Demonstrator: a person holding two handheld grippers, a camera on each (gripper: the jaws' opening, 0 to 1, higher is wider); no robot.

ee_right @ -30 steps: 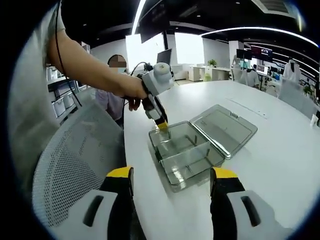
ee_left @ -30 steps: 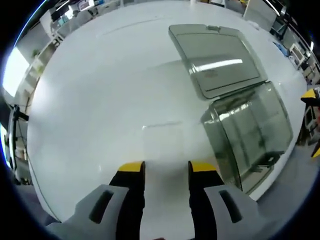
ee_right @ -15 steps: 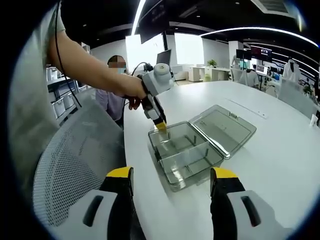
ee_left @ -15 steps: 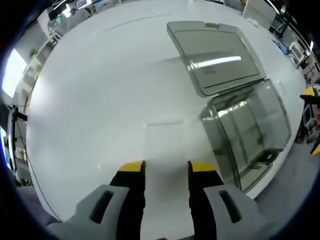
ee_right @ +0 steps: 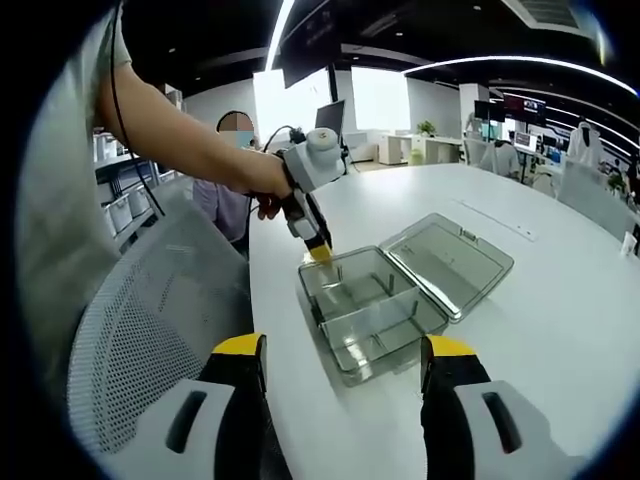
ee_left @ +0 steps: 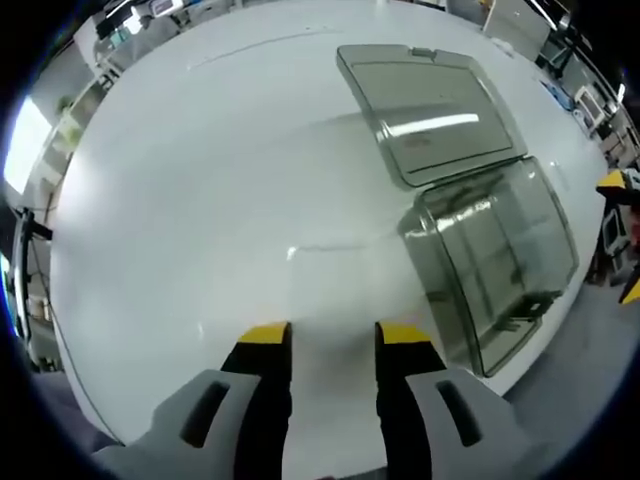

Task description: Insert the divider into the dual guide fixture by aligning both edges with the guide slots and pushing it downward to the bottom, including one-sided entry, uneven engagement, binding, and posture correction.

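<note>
- Left hand-held gripper [ee_left: 328, 335]: clenched on the divider [ee_left: 327, 285], with the yellow-tipped jaws close together and the plate between them.
- Divider: a fully clear plate, seen in the left gripper view as a faint rectangular outline reaching forward from the jaws; its far edge makes a thin line over the white counter [ee_left: 200, 180].
- Divider not in the fixture box [ee_left: 495, 265]; in the left gripper view it lies to the left of the box wall, with bare counter behind it.
- Fixture box: smoky clear plastic, standing open near the counter edge, with thin upright ribs on its inner walls and floor.
- Hinged lid [ee_left: 435, 115]: folded fully back, lying flat on the counter and joined to the box along one long side.
- In the right gripper view, the left hand-held gripper [ee_right: 320, 252] points down and tilted, with its yellow tips at the rim of the far-left corner of the fixture box [ee_right: 370, 310]. Cannot tell from there whether the divider touches the rim, as the plate is too clear to make out.
- A person's hand [ee_right: 262, 190] wraps around the grip of that tool, with the bare forearm coming in from the upper left.
- Lid [ee_right: 450, 260] to the right of the box in this view.
- Right hand-held gripper [ee_right: 340, 350]: released, jaws wide apart with nothing between them, held back from the box and above the counter edge.
- A yellow tip of the right hand-held gripper [ee_left: 615, 185] at the right border of the left gripper view.
- Grey mesh chair back [ee_right: 140, 330] just beside the counter, on the left.
</note>
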